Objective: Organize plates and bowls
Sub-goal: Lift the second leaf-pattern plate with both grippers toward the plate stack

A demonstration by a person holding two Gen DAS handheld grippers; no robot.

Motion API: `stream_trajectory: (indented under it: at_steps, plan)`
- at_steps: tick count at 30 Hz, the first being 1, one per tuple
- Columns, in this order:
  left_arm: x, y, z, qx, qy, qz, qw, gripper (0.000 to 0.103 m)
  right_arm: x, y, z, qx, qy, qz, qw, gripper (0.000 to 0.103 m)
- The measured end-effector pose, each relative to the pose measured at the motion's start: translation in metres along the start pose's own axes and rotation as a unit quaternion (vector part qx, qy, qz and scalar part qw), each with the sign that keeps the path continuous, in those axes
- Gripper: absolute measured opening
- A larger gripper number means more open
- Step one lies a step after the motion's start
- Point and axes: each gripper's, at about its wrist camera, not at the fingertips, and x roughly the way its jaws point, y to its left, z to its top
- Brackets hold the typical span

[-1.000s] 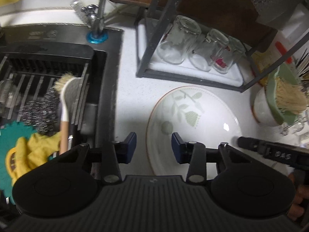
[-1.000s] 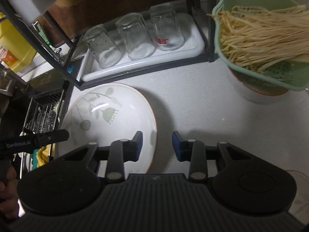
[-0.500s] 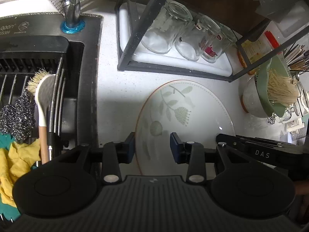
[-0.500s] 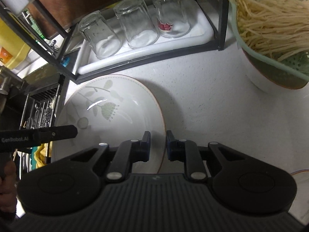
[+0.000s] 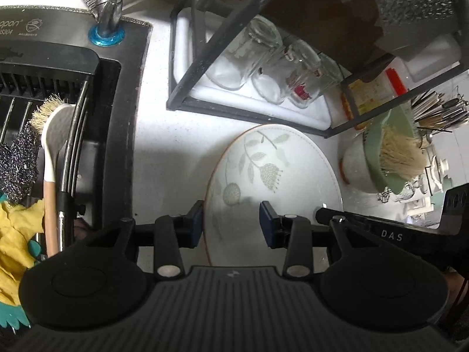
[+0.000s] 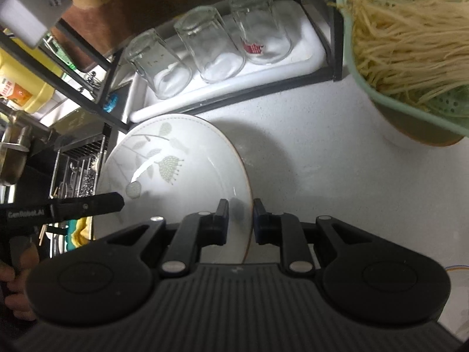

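Observation:
A white plate (image 5: pixel 278 176) with a grey leaf pattern and a thin brown rim rests on the white counter, tilted up on its right side. My right gripper (image 6: pixel 239 220) is shut on the plate's (image 6: pixel 176 170) right rim, one pad inside and one outside. My left gripper (image 5: pixel 231 223) stands open astride the left rim. Its left pad is just outside the edge and its right pad hangs over the plate's face. From the right edge of the left wrist view, a finger of the right gripper (image 5: pixel 351 226) reaches in.
A black rack (image 5: pixel 187 82) with three upturned glasses (image 5: pixel 243 58) stands right behind the plate. A green colander of noodles (image 6: pixel 410 58) sits on a bowl to the right. The sink (image 5: pixel 123 117), with faucet (image 5: pixel 114 8), dish brush (image 5: pixel 52 146) and yellow cloth (image 5: pixel 14 228), lies to the left.
The right gripper's jaws have closed onto the plate's right rim and that side has tipped up. The left gripper has shifted right until its jaws straddle the left rim.

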Motion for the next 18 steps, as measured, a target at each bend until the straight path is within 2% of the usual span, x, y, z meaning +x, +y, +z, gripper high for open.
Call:
stream_trajectory:
  at_steps: [7,18]
  plan:
    - [-0.012,-0.025,-0.01,0.012,-0.013,-0.014,0.9997,0.044,-0.031,-0.012,-0.011,0.013,-0.022,0.006,1.0,0.02]
    - [-0.019,-0.065,-0.034,0.013,-0.01,-0.038,0.9991,0.044,-0.076,-0.038,-0.029,0.028,-0.046,0.0,0.999,0.02]
